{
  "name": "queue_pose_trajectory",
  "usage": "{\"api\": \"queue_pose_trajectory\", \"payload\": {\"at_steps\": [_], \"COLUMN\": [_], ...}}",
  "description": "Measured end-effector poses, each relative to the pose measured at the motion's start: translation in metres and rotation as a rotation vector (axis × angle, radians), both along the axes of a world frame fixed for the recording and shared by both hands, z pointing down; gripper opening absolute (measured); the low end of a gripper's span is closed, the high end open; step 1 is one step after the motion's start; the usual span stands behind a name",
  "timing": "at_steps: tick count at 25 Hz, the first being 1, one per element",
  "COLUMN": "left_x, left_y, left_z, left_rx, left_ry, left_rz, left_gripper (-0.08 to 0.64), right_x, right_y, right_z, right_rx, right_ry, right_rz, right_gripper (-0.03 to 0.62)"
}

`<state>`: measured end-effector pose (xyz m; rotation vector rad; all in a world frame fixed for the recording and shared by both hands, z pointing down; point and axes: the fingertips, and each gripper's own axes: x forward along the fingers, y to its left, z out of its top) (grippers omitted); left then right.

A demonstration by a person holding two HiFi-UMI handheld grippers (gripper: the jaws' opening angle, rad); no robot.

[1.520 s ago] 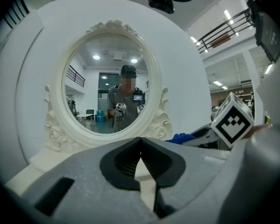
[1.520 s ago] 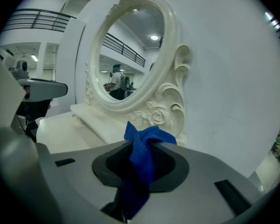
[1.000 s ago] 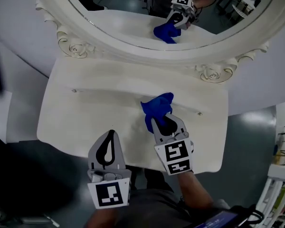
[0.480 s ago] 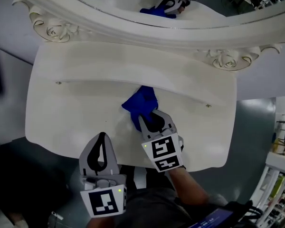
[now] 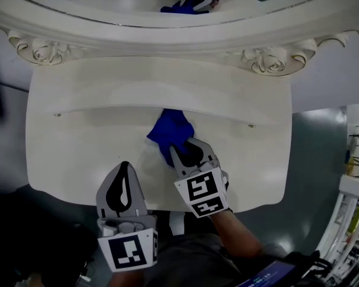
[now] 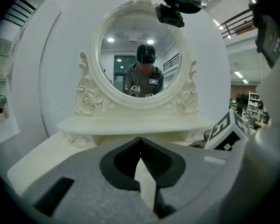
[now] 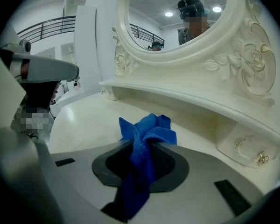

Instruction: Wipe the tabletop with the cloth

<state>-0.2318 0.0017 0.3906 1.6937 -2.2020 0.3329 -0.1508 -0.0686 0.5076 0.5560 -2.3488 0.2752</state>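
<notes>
Cloth (image 5: 170, 130) down on the tabletop (image 5: 78, 142)

Both grippers have sunk toward the top since a second ago, and the cloth now lies bunched mid-table, just in front of the shelf (image 5: 167, 82). The right gripper (image 5: 182, 150) is clamped on the cloth's near end. The wad sticks out ahead of the jaws, toward the mirror (image 5: 167, 34), with bare surface on either side. The left gripper (image 5: 124, 166) hangs at the near edge, jaws closed on nothing, farther from the cloth. Whether the wad presses flat is hidden underneath it.
</notes>
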Motion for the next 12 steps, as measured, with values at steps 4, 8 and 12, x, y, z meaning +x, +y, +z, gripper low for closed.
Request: {"api": "queue_pose_trajectory", "payload": {"at_steps": [4, 8, 12], "left_x": [0.011, 0.028, 0.047], "left_y": [-0.014, -0.033, -0.048], "left_z": [-0.004, -0.003, -0.007], "left_rx": [0.009, 0.011, 0.010], "left_ry": [-0.011, -0.008, -0.008], "left_rz": [0.023, 0.053, 0.099], "left_gripper": [0.015, 0.015, 0.015], "right_x": [0.019, 0.040, 0.062], "right_y": [-0.008, -0.019, -0.025], "right_z": [-0.002, -0.001, -0.005], "right_rx": [-0.003, -0.006, -0.016], "right_ry": [0.001, 0.000, -0.002], "right_rz": [0.031, 0.062, 0.107], "right_gripper": [0.087, 0.087, 0.087]}}
